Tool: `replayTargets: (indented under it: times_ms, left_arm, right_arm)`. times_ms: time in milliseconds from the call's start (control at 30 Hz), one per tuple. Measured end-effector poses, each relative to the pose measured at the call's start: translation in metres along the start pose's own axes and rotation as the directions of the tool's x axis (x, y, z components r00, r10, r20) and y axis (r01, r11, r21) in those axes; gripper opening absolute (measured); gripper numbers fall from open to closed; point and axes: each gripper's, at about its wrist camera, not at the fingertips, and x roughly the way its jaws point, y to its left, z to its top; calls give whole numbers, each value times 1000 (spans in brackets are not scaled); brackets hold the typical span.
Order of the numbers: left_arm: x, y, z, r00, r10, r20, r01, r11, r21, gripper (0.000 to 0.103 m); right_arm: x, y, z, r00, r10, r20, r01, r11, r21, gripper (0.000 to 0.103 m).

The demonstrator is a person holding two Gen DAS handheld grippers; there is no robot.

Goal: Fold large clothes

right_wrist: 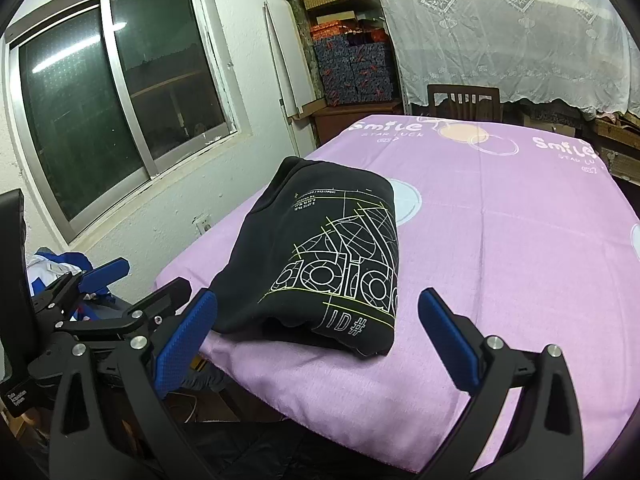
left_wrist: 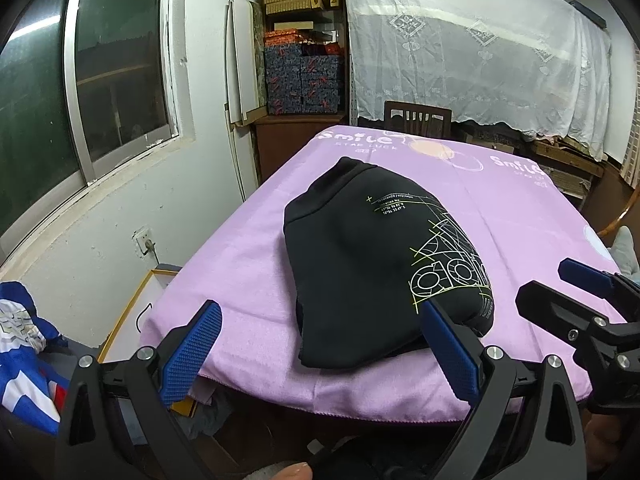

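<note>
a: what did the room look like?

b: a bench draped in a lilac printed cloth point(right_wrist: 500, 240) stood beside a white wall with a sliding aluminium window point(right_wrist: 120, 92). a white lace curtain point(left_wrist: 480, 40), patterned storage boxes point(left_wrist: 304, 80) and a dark wooden chair point(left_wrist: 418, 118) sat beyond the far edge.

a: and the garment?

b: the folded black sweatshirt with yellow line graphics point(right_wrist: 320, 256) lay near the bench's front left corner, long axis running front to back, collar end toward the chair.

a: the tongs?

b: left tongs point(left_wrist: 320, 348) and right tongs point(right_wrist: 320, 340) were both spread wide, pinching nothing, hovering at the near edge.
</note>
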Motion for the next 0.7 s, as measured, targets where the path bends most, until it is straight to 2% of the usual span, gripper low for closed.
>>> replayTargets:
  times_ms: [700]
  left_arm:
    - [1, 1, 2, 1000, 3, -6, -3, 1000, 12, 99]
  right_arm:
    - [-2, 0, 0, 1000, 2, -2, -2, 1000, 3, 98]
